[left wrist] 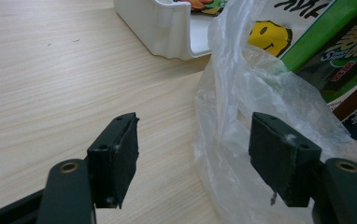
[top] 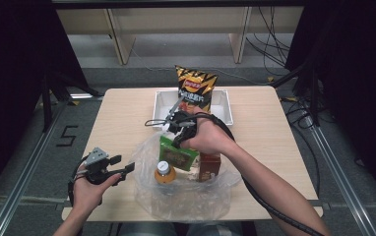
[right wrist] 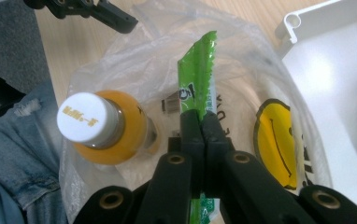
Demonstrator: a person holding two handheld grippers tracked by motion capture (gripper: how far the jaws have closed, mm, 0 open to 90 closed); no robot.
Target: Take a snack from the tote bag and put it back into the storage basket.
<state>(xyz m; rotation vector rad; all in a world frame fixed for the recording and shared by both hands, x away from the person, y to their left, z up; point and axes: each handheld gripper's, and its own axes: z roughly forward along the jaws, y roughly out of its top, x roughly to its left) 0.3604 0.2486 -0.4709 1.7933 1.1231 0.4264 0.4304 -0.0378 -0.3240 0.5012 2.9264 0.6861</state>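
Pale wood-grain bench [top: 122, 123] carried all the items, with grey floor and dark curtains around it.

Nearest the person, at the bench's front left, the left claw [top: 119, 167] was held in the left hand [top: 90, 189], jaws spread wide and released, nothing between them. In the left gripper view the pads stood apart, one over bare wood and the other just at the crinkled edge of the clear plastic bag [left wrist: 242, 116]; whether that pad touched the film could not be told.

Clear plastic bag [top: 186, 196] lay open at front centre. Inside it: an orange bottle [top: 165, 173] with a white cap, upright at the left; a brown carton [top: 209, 167] at the right; and between them the green snack packet [top: 176, 152], standing up out of the bag's mouth.

Right claw [top: 176, 129], held in the right hand [top: 208, 140], was above the far side of the bag. In the right gripper view the right claw [right wrist: 203, 128] was clenched on the green snack packet [right wrist: 197, 74], gripping it edge-on below its serrated top seal, with the orange bottle [right wrist: 104, 128] just beside on the left and a yellow smiley print [right wrist: 274, 140] on the right, seen through the film.

Beyond the bag, a white tray [top: 223, 105] sat at the bench's far centre, with a black-and-orange chip bag [top: 196, 86] standing upright in it. Wooden furniture legs and cables showed on the floor behind.
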